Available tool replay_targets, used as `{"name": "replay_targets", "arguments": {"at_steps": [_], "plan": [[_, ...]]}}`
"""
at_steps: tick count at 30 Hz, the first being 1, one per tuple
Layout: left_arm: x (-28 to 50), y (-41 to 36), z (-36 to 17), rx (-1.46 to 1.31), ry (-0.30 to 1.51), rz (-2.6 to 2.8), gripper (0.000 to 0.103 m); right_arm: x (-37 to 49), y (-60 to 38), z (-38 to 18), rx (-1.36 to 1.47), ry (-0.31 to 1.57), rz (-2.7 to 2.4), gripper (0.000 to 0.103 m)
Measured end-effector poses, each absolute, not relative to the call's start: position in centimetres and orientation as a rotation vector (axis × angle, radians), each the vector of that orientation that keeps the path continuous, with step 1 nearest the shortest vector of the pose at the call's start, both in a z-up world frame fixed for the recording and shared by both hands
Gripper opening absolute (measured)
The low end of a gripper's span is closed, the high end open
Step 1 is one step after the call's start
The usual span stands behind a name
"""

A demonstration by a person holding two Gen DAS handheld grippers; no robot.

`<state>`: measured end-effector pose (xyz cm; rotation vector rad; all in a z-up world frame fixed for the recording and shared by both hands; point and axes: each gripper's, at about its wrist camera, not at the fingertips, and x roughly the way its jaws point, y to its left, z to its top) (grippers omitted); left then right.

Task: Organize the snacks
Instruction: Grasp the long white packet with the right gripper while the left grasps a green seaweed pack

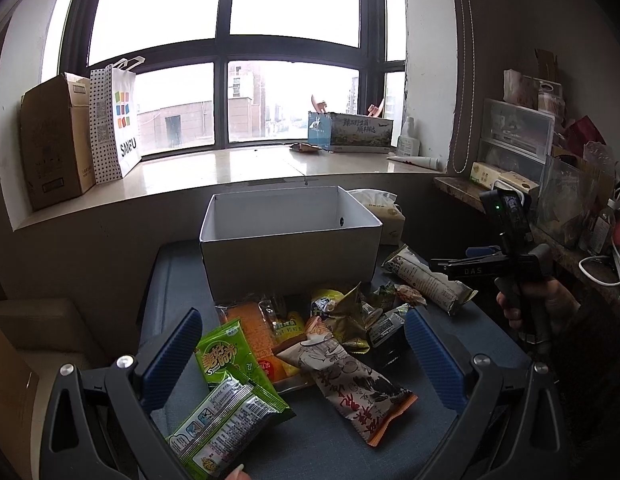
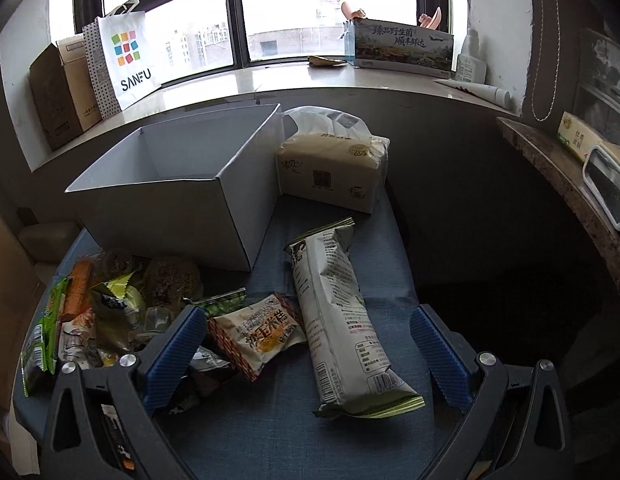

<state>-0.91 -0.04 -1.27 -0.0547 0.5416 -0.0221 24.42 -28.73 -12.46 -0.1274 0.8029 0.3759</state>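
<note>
- Your left gripper [image 1: 306, 354] has its jaws spread wide and grasps nothing; it hangs over the snack pile on the blue counter [image 1: 349, 440].
- Between those jaws lie a green seaweed packet [image 1: 224, 354], a second green packet [image 1: 226, 420] overlapping its near end, and a white-and-orange wrapper with red lettering [image 1: 357, 384].
- Just past them sit an orange packet [image 1: 256, 326] and a crumpled yellow-green wrapper [image 1: 341, 308], all touching one another in a loose heap.
- Your right gripper [image 2: 310, 352] also has its jaws released, holding nothing, low above the counter.
- Between its jaws lie a small rice-cake packet [image 2: 262, 330] and, just beside it, a long white snack bag [image 2: 337, 316] lying flat with one end towards the jaws.
- In the left wrist view you can see your right hand [image 1: 541, 304] holding that gripper near the far end of the long white bag.
- The white cardboard box [image 1: 290, 256] stands open and upright behind the heap, at the far side of the counter; no snacks show inside it.
- A tissue pack [image 2: 333, 168] stands just beside the box, on its right.
- Beyond is the window sill [image 1: 230, 168], carrying a SANFU paper bag [image 1: 124, 120], a brown carton [image 1: 56, 140] and a printed blue box [image 1: 349, 132].
</note>
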Motion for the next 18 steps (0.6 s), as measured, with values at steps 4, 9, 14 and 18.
{"name": "replay_targets", "arguments": {"at_steps": [4,9,14,18], "plan": [[-0.9,0.9,-1.8,-0.098,0.564,-0.043,0.103,27.9,-28.8,-15.5,-0.097,0.903,0.385,0.103],[-1.3,2.2,-2.4,-0.145,0.585,-0.077,0.103,30.6,-28.2,-18.8,-0.118,0.998,0.349,0.066],[-1.3,3.2,-3.4,-0.168,0.626,-0.076,0.103,30.2,-29.0,-18.8,-0.057,0.999,0.393,0.041],[-1.4,3.7,-4.1,-0.173,0.636,-0.091,0.103,28.3,-30.7,-17.7,0.025,0.948,0.414,0.041]]}}
